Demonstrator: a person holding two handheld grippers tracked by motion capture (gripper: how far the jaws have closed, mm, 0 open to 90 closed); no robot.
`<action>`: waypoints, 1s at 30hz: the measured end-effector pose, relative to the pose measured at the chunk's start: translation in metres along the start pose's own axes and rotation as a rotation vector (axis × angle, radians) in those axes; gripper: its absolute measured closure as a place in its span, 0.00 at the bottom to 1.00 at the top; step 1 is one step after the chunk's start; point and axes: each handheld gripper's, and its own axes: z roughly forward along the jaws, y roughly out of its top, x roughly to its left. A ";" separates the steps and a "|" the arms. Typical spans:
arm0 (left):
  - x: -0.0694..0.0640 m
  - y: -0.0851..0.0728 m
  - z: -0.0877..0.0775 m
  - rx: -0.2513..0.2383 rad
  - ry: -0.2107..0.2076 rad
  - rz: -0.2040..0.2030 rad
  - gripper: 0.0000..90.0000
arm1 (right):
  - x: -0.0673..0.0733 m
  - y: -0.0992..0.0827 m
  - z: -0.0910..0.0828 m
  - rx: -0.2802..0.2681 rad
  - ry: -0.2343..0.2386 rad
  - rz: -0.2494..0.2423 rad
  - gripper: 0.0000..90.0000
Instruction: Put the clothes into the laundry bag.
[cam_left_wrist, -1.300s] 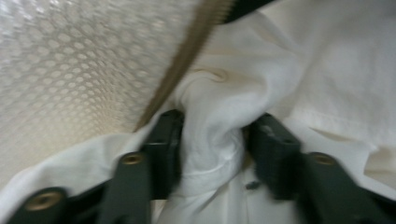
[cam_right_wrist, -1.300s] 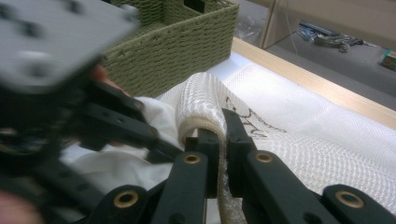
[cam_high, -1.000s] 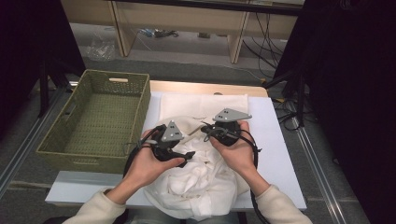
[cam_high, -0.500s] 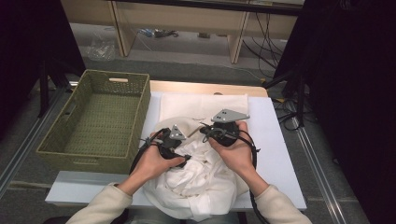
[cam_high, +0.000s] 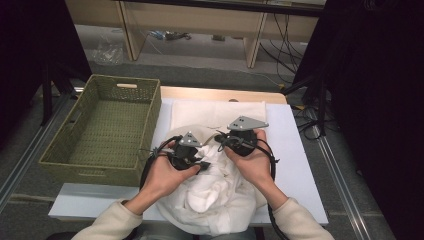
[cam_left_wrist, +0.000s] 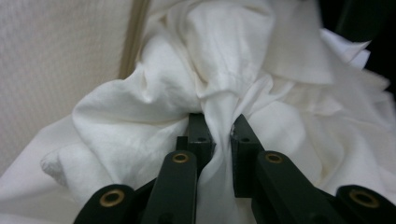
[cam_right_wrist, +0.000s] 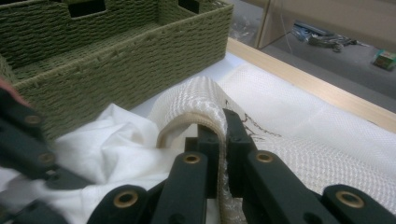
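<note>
A crumpled white cloth (cam_high: 210, 200) lies heaped at the table's near edge, under both hands. My left gripper (cam_left_wrist: 220, 133) has just been closing, and its jaws now pinch a twisted fold of this white cloth (cam_left_wrist: 140, 112). In the high view the left gripper (cam_high: 200, 161) sits on the left of the heap. My right gripper (cam_right_wrist: 223, 135) is shut on the hemmed edge of a cream waffle-weave cloth (cam_right_wrist: 196, 98), lifting it into a small arch. The right gripper (cam_high: 223, 140) is just right of the left one. The cream cloth (cam_high: 215, 112) spreads flat behind the heap.
A green woven basket (cam_high: 100, 170) stands empty at the table's left, close beside the left hand; its side wall (cam_right_wrist: 116, 60) fills the back of the right gripper view. A white mat (cam_high: 295, 150) covers the table, with bare room at right. Cables lie on the floor beyond.
The left gripper's jaws have closed onto a fold of the white cloth after a small shift over the heap. The right hand and its grip on the cream cloth have stayed put.
</note>
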 end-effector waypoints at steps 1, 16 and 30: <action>-0.004 0.003 0.001 -0.012 0.008 0.004 0.90 | 0.000 0.000 0.001 -0.005 0.014 0.003 0.99; 0.033 0.000 0.052 0.051 0.143 0.003 0.82 | 0.007 0.000 0.002 0.019 0.042 -0.007 0.99; 0.024 -0.007 -0.011 0.000 0.163 0.132 0.29 | 0.003 0.001 -0.001 0.006 0.030 0.006 0.99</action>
